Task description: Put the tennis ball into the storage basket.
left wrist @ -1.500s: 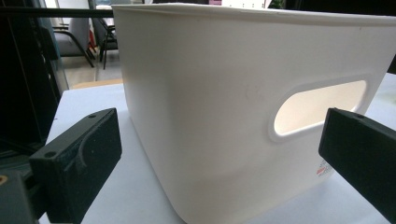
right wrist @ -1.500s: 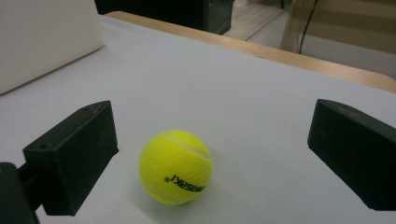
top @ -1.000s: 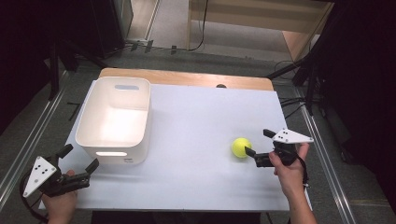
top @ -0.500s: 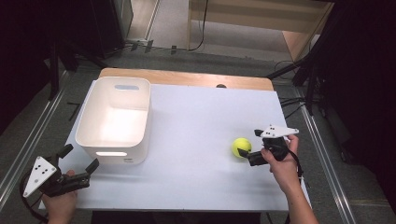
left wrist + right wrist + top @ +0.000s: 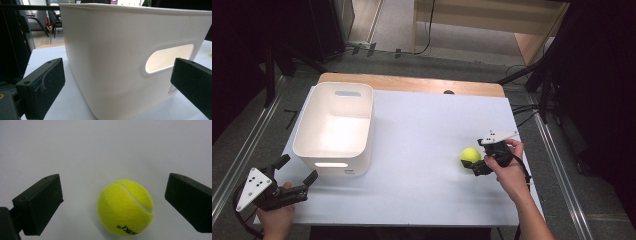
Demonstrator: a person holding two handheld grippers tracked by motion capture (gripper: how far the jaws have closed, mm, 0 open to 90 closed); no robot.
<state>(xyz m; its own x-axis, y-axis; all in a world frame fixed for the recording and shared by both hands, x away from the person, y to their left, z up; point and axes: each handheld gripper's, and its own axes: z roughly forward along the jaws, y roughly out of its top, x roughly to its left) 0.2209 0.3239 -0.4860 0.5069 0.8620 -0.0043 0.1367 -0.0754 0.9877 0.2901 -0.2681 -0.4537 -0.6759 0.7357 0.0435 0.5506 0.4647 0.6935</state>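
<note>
In the left gripper view the white bin (image 5: 120, 57) runs past the right edge, and its red label (image 5: 172, 90) is too blurred to read. The tennis ball (image 5: 125, 207) hides part of its own inverted print.

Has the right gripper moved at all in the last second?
Yes. In the high view the right gripper has dropped toward the table's near edge and turned onto the ball, which has stayed put. Its jaws stand open around the ball.

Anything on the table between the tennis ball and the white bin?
Nothing: in the high view the stretch of table between the tennis ball and the white bin is bare.
</note>
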